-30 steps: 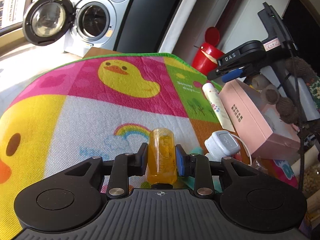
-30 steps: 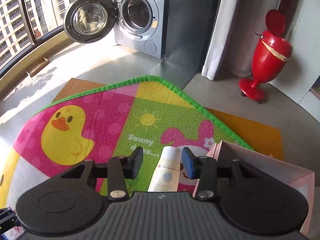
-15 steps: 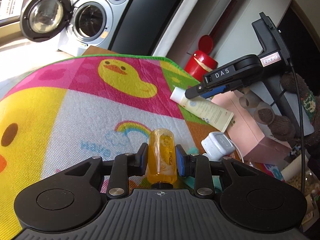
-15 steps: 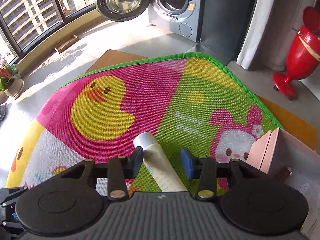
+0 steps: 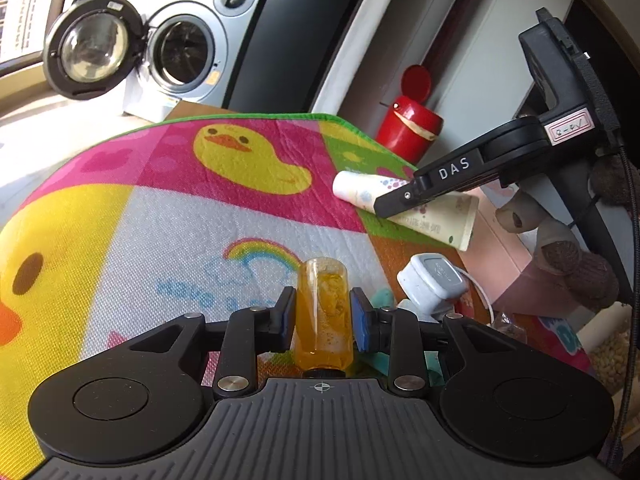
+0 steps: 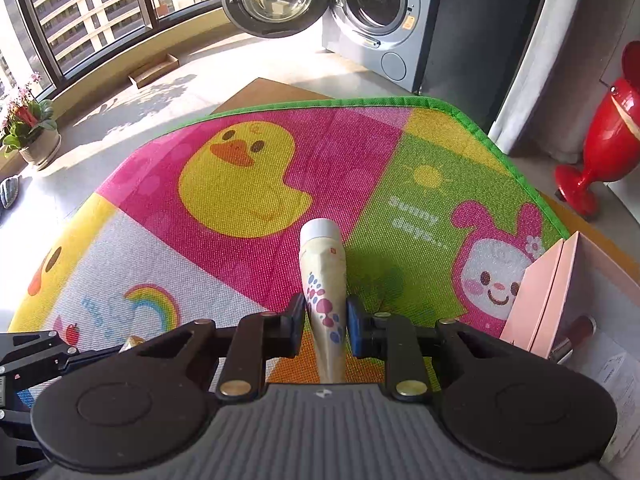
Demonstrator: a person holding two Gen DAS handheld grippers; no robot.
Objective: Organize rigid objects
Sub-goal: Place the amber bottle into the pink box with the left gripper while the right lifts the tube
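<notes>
My left gripper is shut on an amber bottle of yellow liquid, held above the colourful play mat. My right gripper is shut on a cream tube with a white cap and pink and blue dots. The tube points forward over the mat. In the left wrist view the right gripper holds the tube off the mat at the right.
A pink box stands at the mat's right edge, also in the right wrist view. A white plug adapter lies beside my left gripper. A red bin and an open washing machine stand beyond the mat.
My right gripper has closed on the tube, lifted it off the mat and swung left. My left gripper still holds the amber bottle, almost in place.
</notes>
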